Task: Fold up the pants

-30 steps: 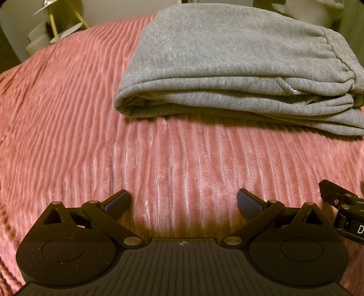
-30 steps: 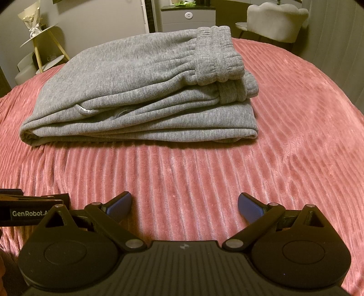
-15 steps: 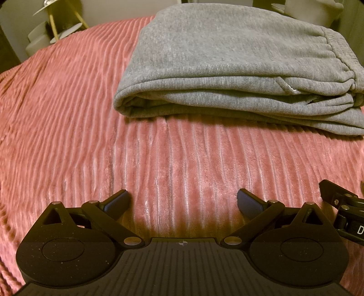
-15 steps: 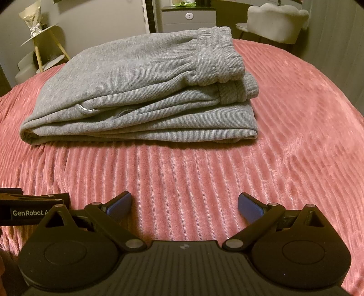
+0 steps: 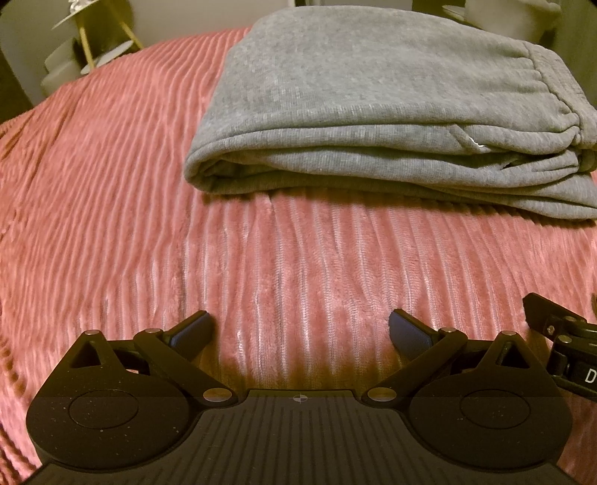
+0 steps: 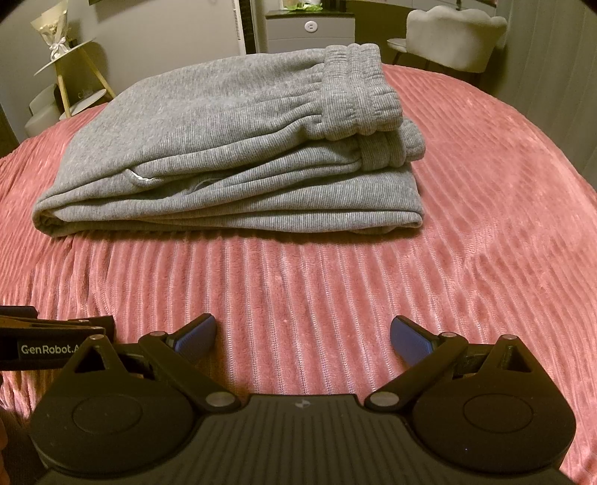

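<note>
Grey sweatpants [image 5: 373,112] lie folded in a thick stack on the pink ribbed bedspread [image 5: 112,186]. In the right wrist view the pants [image 6: 231,156] show their ribbed waistband on top at the right and the fold at the left. My left gripper [image 5: 300,332] is open and empty, low over the bedspread, well short of the pants. My right gripper [image 6: 303,335] is open and empty too, the same distance in front of the stack. Each gripper shows at the edge of the other's view.
The bedspread [image 6: 485,224] spreads wide on all sides of the pants. Beyond the bed stand a small tiered side table [image 6: 71,82] at the left, a white chair [image 6: 455,41] at the back right and a cabinet [image 6: 309,26] at the back.
</note>
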The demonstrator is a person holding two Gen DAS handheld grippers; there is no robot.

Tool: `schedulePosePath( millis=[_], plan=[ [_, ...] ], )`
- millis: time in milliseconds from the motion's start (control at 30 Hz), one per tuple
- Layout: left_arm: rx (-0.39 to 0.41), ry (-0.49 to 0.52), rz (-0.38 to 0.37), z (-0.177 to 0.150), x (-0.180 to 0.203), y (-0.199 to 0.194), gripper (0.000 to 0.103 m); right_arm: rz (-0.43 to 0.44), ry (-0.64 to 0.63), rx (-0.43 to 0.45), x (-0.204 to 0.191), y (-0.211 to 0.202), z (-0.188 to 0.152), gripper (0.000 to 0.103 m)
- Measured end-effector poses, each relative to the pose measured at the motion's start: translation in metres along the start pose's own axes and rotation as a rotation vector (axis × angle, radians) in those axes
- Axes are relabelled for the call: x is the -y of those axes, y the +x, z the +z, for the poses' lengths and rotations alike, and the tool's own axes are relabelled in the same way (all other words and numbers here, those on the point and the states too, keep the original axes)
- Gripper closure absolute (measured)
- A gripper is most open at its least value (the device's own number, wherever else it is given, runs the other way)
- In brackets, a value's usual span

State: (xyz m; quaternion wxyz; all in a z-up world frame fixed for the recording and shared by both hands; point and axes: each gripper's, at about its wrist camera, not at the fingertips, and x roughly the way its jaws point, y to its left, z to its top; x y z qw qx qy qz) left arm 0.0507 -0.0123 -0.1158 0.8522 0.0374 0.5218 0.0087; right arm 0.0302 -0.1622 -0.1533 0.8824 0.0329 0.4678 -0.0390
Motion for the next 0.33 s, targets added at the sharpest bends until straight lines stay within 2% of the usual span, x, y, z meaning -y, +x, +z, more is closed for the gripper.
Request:
schedulePosePath(
  millis=[333],
  plan=[
    [-0.001,-0.002,0.001,0.0001,0.0010,0.0003,0.000,0.001,-0.004,0.000,0.0003,0.0003,0.0002,0.004]
  ],
)
